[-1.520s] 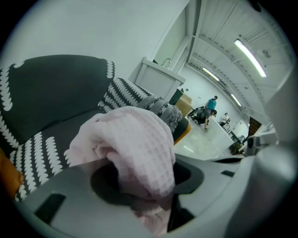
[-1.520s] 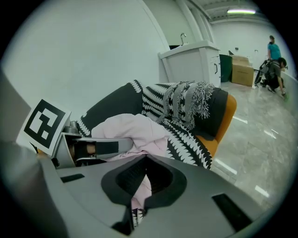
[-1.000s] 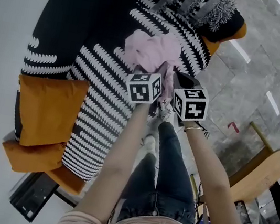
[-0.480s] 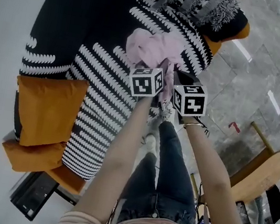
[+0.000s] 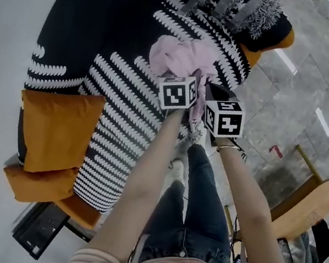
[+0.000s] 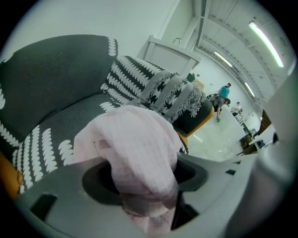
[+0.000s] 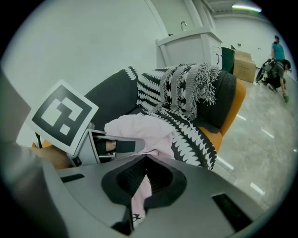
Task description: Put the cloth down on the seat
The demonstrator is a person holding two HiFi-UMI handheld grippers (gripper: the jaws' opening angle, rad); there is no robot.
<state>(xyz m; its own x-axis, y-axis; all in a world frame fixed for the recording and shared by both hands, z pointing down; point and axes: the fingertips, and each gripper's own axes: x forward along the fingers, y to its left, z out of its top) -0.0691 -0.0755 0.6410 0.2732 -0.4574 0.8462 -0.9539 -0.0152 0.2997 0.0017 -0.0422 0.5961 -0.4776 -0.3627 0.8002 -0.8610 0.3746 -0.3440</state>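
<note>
Reaching down side by side, both forearms (image 5: 145, 174) held 2 grippers at the seat (image 5: 112, 91). Jaws of the left gripper (image 6: 142, 165) had just been opening, now wide around the pink cloth (image 5: 180, 55) bunched there; the right gripper (image 7: 145, 159) pinched a fold.

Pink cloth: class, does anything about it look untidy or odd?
Yes. The pink cloth sits crumpled in a heap on the patterned seat, not spread flat, and one end is pinched in the right hand-held gripper.
</note>
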